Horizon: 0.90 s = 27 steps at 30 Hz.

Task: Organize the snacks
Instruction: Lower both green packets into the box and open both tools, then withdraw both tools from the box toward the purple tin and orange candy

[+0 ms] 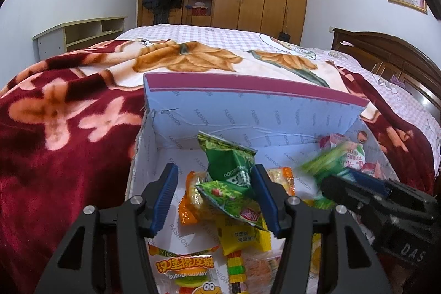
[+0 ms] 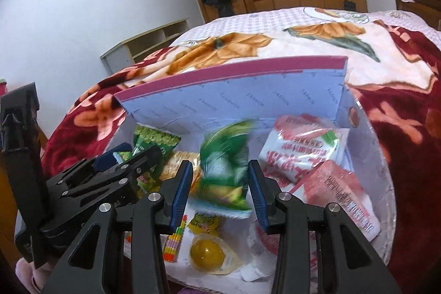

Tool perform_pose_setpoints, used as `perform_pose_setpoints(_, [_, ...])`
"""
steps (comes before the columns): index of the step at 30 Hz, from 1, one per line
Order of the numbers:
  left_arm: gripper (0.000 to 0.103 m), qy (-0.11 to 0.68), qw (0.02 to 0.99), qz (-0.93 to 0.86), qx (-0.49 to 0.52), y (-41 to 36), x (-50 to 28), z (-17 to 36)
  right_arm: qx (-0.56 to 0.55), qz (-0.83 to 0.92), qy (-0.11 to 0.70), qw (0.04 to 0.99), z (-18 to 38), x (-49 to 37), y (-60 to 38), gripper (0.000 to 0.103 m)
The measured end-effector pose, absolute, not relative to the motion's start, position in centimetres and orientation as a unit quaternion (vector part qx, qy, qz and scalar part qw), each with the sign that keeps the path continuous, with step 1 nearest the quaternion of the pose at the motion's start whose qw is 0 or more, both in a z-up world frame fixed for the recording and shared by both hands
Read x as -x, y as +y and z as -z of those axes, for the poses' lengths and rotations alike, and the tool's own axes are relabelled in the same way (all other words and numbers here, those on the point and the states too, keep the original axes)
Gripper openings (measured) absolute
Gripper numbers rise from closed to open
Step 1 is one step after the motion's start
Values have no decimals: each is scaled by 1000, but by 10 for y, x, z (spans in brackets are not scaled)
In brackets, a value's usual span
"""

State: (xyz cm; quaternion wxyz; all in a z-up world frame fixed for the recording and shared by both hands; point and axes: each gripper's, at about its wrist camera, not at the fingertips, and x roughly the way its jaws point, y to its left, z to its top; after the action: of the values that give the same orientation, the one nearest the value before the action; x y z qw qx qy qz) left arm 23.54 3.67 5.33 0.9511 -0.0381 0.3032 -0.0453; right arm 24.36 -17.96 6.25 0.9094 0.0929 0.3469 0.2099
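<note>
On top of the bed's red flowered blanket [image 1: 63, 134] sits an open cardboard box [image 1: 248, 112] with its lid flap standing up at the back — that's where the snacks are piling up.

Left gripper [image 1: 213, 194] is over the box with its blue pads parted. A green snack packet [image 1: 228, 164] stands between them, leaning against the right-hand pad; the other pad is clear of it, so no real squeeze there. Under it: another green packet [image 1: 234, 200], an orange one [image 1: 190, 200], a yellow one [image 1: 245, 237] and a burger gummy bag [image 1: 184, 266].

Right gripper [image 2: 220, 183] also hangs over the box, jaws partly apart, with a blurred green packet [image 2: 226, 170] in the gap. Can't tell whether the pads actually press on it — it looks smeared, and there's a sliver of space each side.

Pink-and-white packs [image 2: 306, 153] lie to the right side of the box, and a yellow jelly cup [image 2: 206, 255] lies near the front.
</note>
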Motion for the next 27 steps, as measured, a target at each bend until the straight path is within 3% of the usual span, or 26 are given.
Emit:
perform_pose_setpoints(4, [59, 302, 952, 45, 39, 36, -233, -54, -85, -199, 335, 917, -68, -236, -179, 57])
perform_pose_setpoints(27, [63, 300, 951, 56, 43, 41, -141, -83, -99, -202, 290, 930, -98, -155, -204, 58])
